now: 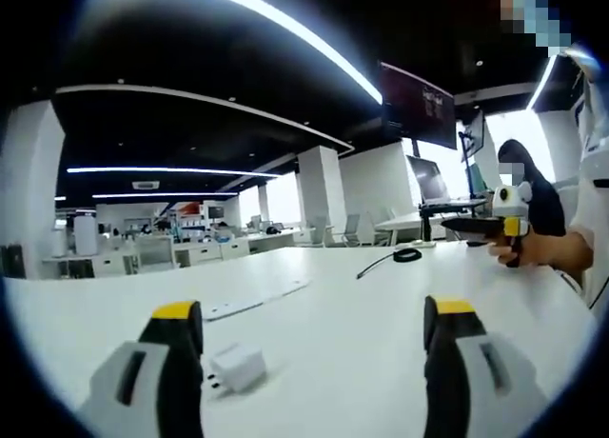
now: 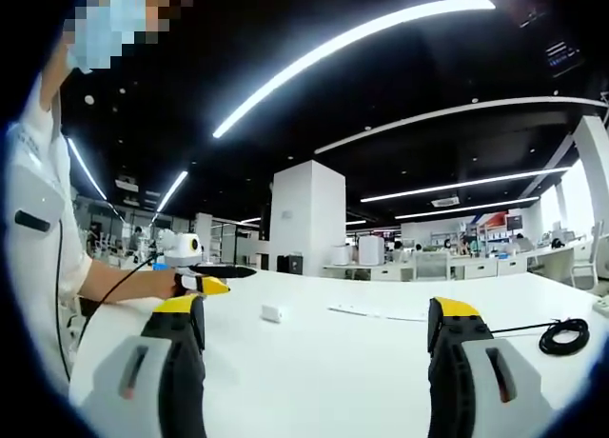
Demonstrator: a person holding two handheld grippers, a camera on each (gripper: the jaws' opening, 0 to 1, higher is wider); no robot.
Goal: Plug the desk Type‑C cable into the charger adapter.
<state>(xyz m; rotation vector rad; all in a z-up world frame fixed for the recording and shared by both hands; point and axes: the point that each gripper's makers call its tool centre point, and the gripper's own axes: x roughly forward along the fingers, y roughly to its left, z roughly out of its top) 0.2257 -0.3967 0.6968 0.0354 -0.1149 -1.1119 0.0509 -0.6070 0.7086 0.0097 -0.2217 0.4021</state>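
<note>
On the white desk (image 1: 381,324) of an open office, both grippers, left gripper (image 1: 314,362) and right gripper (image 2: 319,362), stand wide open and empty, so approach the charger adapter (image 1: 238,367) squarely while the coiled Type-C cable (image 2: 563,336) lies well apart.

Bright ceiling strip lights (image 2: 333,48) (fisheye-bent), sharp pics, dark ceiling.

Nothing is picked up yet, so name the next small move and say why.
Probably lower the left gripper onto the small white cube-shaped charger adapter and close on it. The adapter lies on the white desk just inside the left jaw, both grippers are open and empty, and the coiled black cable lies apart, ahead of the right gripper.
</note>
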